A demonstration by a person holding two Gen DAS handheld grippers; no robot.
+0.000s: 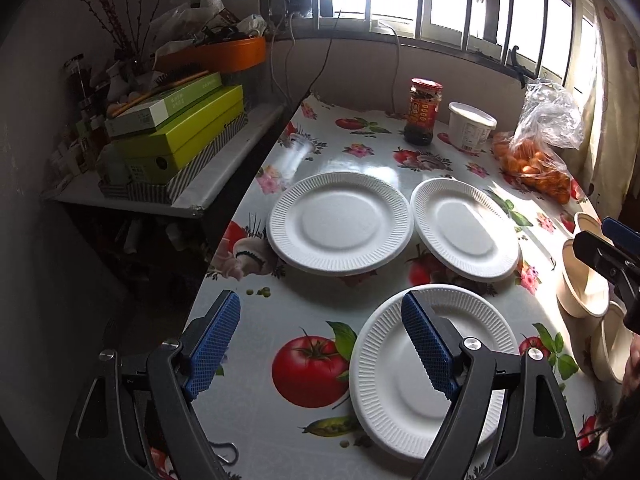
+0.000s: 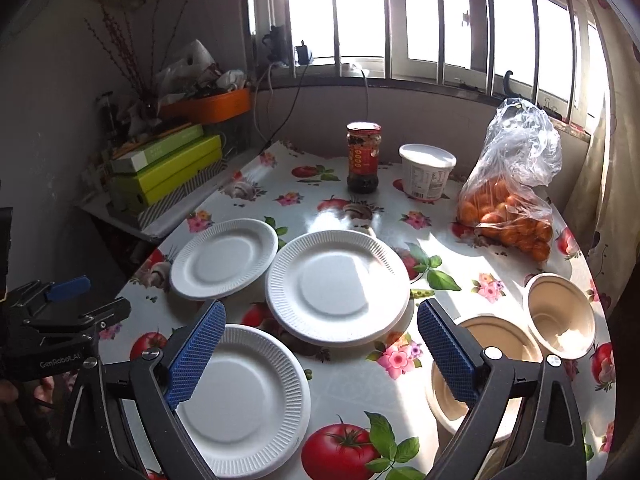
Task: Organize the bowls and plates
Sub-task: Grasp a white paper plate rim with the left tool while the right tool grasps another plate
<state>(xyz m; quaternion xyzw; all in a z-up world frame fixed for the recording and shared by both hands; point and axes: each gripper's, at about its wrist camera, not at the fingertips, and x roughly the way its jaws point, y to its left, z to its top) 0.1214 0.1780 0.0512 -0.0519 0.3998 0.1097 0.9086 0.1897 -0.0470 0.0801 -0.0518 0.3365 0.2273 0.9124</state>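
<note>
Three white paper plates lie apart on the flowered tablecloth: a far-left plate, a middle plate, and a near plate. Two beige bowls stand at the right: a near bowl and a far bowl. My left gripper is open and empty, its right finger over the near plate's left part. My right gripper is open and empty, above the table between the near plate and the near bowl.
A sauce jar, a white lidded tub and a bag of oranges stand at the table's back. A side shelf with green boxes is left of the table. The table's left edge drops off.
</note>
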